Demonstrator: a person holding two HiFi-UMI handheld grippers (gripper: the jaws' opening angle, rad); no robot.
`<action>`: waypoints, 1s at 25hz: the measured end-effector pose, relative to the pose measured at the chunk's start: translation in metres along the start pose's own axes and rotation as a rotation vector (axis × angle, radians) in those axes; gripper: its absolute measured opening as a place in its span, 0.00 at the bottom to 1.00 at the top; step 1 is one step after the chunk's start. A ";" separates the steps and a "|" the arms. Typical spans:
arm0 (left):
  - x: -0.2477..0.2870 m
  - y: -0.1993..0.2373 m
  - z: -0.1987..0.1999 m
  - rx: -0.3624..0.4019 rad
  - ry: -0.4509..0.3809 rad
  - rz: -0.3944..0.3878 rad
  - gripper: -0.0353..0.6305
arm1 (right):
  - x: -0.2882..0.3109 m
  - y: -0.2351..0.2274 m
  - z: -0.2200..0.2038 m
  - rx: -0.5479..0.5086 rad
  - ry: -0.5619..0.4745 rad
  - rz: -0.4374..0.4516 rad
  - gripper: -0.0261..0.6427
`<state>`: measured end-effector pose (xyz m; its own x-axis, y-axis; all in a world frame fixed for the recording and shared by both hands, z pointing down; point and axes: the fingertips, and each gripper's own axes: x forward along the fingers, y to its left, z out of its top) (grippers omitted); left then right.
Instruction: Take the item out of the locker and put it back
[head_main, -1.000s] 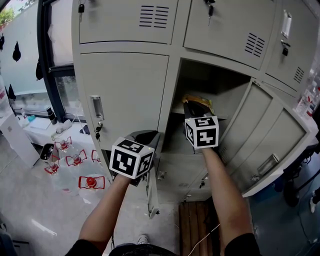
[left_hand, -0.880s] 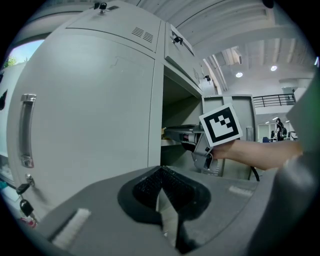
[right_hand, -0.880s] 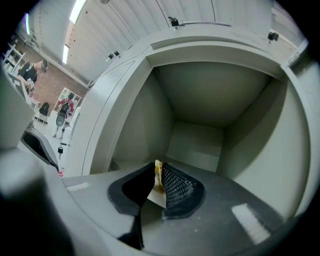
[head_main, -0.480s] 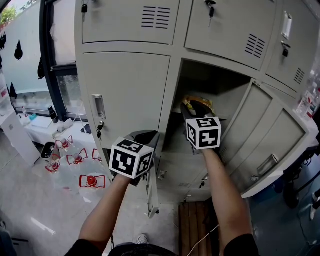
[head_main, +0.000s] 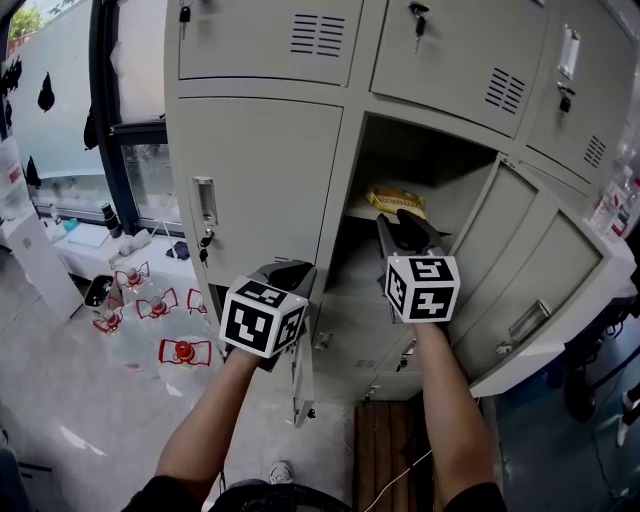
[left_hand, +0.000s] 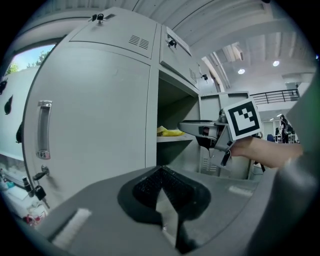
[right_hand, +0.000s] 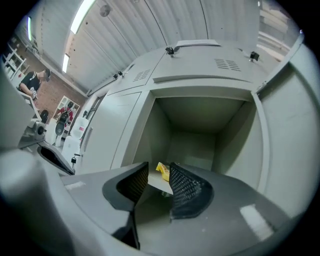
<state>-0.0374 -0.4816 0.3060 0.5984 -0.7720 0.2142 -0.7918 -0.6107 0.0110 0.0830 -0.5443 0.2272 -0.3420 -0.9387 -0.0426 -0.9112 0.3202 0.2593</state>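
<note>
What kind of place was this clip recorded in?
Probably a locker corner of a workshop or industrial hall: a bank of pale grey metal lockers with vents and keys, a high ribbed ceiling with strip lights, and clear red-capped bottles on the floor.

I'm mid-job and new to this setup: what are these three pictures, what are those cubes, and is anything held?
A person holds a two-jaw tool in each hand; the marker cubes belong to them. One camera looks down from the head; the others look along each tool's jaws. The left tool is shut and empty. The right tool faces the open locker; its jaws have just been opening, nothing between them. The yellow packet lies on the shelf, unheld.
</note>
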 end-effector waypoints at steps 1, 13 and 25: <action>-0.002 -0.002 -0.002 0.001 0.002 0.004 0.05 | -0.008 0.001 -0.001 0.010 0.000 -0.001 0.25; -0.033 -0.050 -0.023 0.004 -0.019 0.043 0.05 | -0.108 0.010 -0.029 0.064 0.065 0.010 0.24; -0.090 -0.097 -0.039 -0.002 -0.043 0.099 0.05 | -0.199 0.032 -0.052 0.156 0.095 0.019 0.16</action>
<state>-0.0191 -0.3466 0.3235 0.5218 -0.8355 0.1722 -0.8476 -0.5306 -0.0060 0.1338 -0.3534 0.2942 -0.3431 -0.9378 0.0540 -0.9318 0.3470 0.1066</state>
